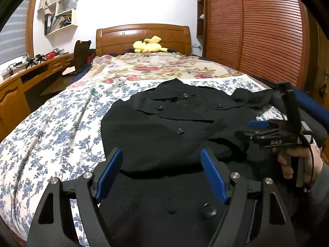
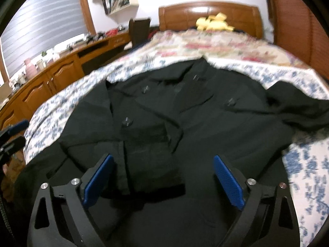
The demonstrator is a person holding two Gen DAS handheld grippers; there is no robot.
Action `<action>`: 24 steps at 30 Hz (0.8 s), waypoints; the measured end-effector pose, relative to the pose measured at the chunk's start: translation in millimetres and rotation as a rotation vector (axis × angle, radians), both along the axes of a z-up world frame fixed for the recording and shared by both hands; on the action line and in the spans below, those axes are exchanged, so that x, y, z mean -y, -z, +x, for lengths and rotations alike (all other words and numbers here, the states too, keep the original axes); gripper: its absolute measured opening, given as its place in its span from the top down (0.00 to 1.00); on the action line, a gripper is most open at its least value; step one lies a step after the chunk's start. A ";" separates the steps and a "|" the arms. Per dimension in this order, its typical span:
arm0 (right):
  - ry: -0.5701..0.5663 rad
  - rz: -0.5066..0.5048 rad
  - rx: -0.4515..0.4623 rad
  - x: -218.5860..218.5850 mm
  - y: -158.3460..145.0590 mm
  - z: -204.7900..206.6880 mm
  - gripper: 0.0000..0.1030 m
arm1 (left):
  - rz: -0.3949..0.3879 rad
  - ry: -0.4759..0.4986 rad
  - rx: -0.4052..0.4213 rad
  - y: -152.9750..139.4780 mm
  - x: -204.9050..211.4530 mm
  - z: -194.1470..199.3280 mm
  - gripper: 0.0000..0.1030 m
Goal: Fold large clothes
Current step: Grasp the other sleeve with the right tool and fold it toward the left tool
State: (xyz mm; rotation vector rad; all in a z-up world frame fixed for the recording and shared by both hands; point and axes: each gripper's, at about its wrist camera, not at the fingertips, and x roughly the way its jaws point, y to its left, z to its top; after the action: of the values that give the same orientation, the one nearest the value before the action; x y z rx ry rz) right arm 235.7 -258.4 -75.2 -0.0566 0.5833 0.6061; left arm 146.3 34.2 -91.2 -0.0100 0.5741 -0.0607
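On the bed [image 1: 51, 127], across its blue-flowered sheet, lies the black coat [image 1: 164, 123], front side up with its buttons showing and its collar toward the wooden headboard [image 1: 144, 35].

Your left gripper [image 1: 161, 173] hangs low over the near part of the coat. Its jaws stand wide apart, and the blue pads [image 1: 109, 173] press on nothing; only flat cloth lies below the gap.

Your right gripper [image 2: 163, 182] hangs over the coat as well, jaws wide apart and empty. A folded-in sleeve [image 2: 148, 160] lies beneath the gap, not touched by either pad as far as the view shows.

What each view adds:
- The left wrist view is sharp. It shows the right gripper from the side at the right edge, held in your hand [image 1: 296, 162], just above the right half of the coat. It also shows the other sleeve bunched near the bed's right edge.
- The right wrist view is blurred. It shows the folded-in sleeve plainly, the long wooden counter [image 2: 51, 80] beside the bed, and part of the left gripper at the far left edge.

A yellow plush toy [image 1: 149, 44] sits against the headboard in both views.
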 end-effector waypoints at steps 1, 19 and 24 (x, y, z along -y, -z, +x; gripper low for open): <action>-0.024 -0.012 -0.026 -3.7 3.6 4.4 0.15 | 0.003 -0.002 0.000 0.5 -1.4 -0.9 0.24; 0.054 0.060 0.246 50.0 -32.7 -14.1 0.97 | -0.006 -0.009 0.007 -0.2 -7.0 -2.0 0.24; 0.178 0.073 0.372 84.4 -39.9 -25.9 0.97 | 0.001 0.003 0.002 0.7 -1.2 0.4 0.24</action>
State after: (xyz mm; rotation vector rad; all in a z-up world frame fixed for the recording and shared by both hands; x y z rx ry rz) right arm 209.8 -342.8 -35.3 -0.0463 0.2025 0.4284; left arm 146.7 35.4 -91.8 -0.0080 0.5725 -0.0630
